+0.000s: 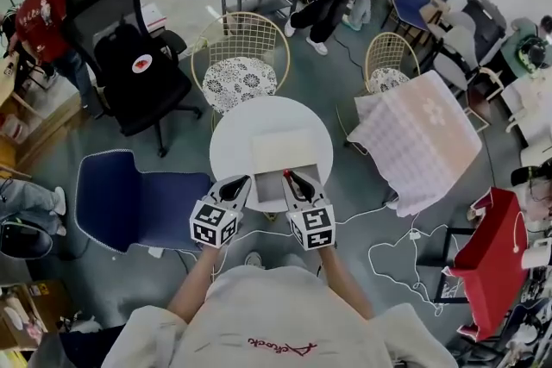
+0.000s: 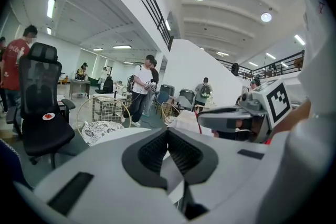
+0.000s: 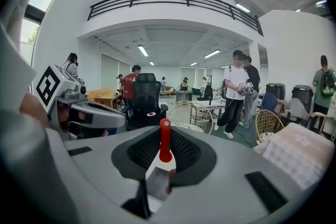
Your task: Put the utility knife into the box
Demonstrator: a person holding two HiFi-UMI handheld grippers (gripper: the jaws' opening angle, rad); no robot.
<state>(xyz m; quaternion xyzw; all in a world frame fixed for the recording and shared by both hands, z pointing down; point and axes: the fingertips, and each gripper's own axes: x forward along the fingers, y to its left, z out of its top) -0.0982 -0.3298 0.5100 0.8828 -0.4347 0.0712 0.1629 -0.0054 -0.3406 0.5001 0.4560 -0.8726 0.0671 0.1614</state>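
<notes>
A red utility knife (image 3: 165,141) stands upright between the pads of my right gripper (image 3: 166,152), which is shut on it. In the head view the knife (image 1: 294,180) shows as a red tip in that gripper (image 1: 296,183), at the right edge of the open pale cardboard box (image 1: 285,152) on the round white table (image 1: 231,138). My left gripper (image 1: 234,186) hovers at the box's left edge. Its jaws (image 2: 168,132) meet at the tips with nothing between them. The right gripper (image 2: 231,117) is visible beside it.
A gold wire chair (image 1: 240,69) stands behind the table, a blue chair (image 1: 129,201) to the left, and a black office chair (image 1: 138,69) beyond it. A checked cloth (image 1: 423,138) drapes a chair on the right. Cables (image 1: 388,247) lie on the floor. People stand at the back.
</notes>
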